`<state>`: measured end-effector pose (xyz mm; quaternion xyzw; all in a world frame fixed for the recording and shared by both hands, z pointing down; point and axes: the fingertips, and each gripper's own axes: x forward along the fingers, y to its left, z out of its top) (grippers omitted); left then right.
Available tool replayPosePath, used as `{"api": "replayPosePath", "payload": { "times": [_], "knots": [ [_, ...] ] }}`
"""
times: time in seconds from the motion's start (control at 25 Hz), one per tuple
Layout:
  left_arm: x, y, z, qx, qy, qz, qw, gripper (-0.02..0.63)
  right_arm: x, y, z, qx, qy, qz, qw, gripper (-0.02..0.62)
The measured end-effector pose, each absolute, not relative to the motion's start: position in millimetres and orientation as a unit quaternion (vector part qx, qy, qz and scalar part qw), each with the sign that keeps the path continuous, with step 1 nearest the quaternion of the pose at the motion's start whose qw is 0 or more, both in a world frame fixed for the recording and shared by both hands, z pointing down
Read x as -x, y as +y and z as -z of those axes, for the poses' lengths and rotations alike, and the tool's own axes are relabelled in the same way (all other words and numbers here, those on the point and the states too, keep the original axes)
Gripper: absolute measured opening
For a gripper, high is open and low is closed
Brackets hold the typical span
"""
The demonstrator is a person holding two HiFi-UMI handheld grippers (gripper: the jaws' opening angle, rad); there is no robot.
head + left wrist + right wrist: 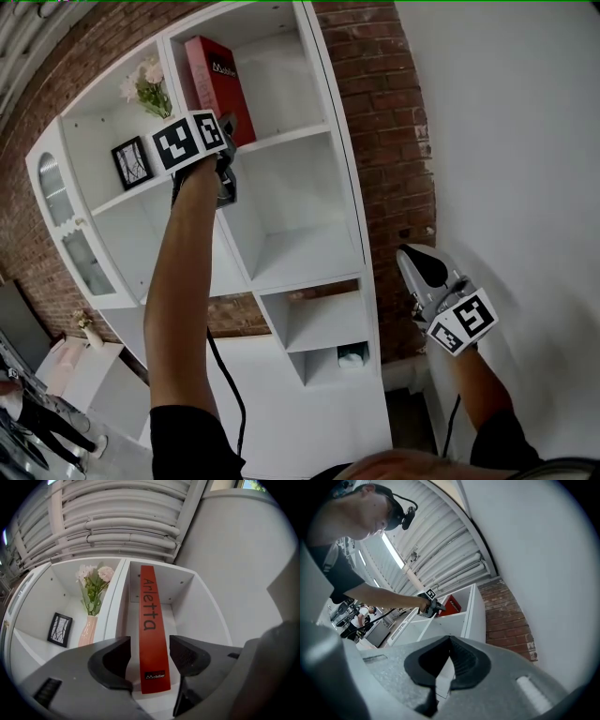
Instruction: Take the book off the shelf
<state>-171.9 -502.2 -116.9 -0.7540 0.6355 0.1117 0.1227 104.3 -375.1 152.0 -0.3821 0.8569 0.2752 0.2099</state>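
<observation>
A: Item one, far left?
B: One framed picture [131,161], in the upper-left compartment of the white shelf [309,187]. Beside it in the same compartment is one pink vase of flowers [150,86]. Neither concerns the task.
A: Next compartment to the right?
B: One red book [214,80], standing on end near the divider with its spine outward. It is not yet off the shelf.
A: Left gripper?
B: Left gripper [150,656], held up at that compartment. Its jaws are wide apart, one on either side of the spine, and the pads are clear of the book on both sides. It holds nothing.
A: Right gripper?
B: Right gripper [417,267], low and well apart from the shelf, by the plain wall. Its jaws are together with nothing between them.
A: Step in hand?
B: Lining up for the grasp, by my judgement. The pull has not begun.
A: Next move requires?
B: Pressing the jaws onto both covers low on the spine, then drawing straight outward, clear of the divider. The risk is a thin hold, which could let the book tip.
</observation>
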Motion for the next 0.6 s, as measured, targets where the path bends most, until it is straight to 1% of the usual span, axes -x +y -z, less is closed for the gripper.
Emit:
{"api": "replayPosePath", "payload": {
  "times": [0.28,0.32,0.36,0.6],
  "knots": [
    [168.3,-527.5,114.4,0.735,0.663,-0.079,0.116,0.25,-128.2,-377.4,-165.0,0.407,0.847,-0.267,0.214,0.002],
    [169.5,-530.2,114.0,0.729,0.67,-0.076,0.117,0.232,-130.6,-378.2,-167.4,0.41,0.846,-0.265,0.213,0.002],
    [171.6,-532.0,113.6,0.722,0.678,-0.072,0.118,0.185,-132.8,-379.1,-169.9,0.412,0.846,-0.263,0.212,0.002],
    [172.8,-529.4,117.1,0.725,0.675,-0.073,0.119,0.16,-138.5,-382.0,-175.9,0.421,0.844,-0.255,0.213,0.002]
  ]
}}
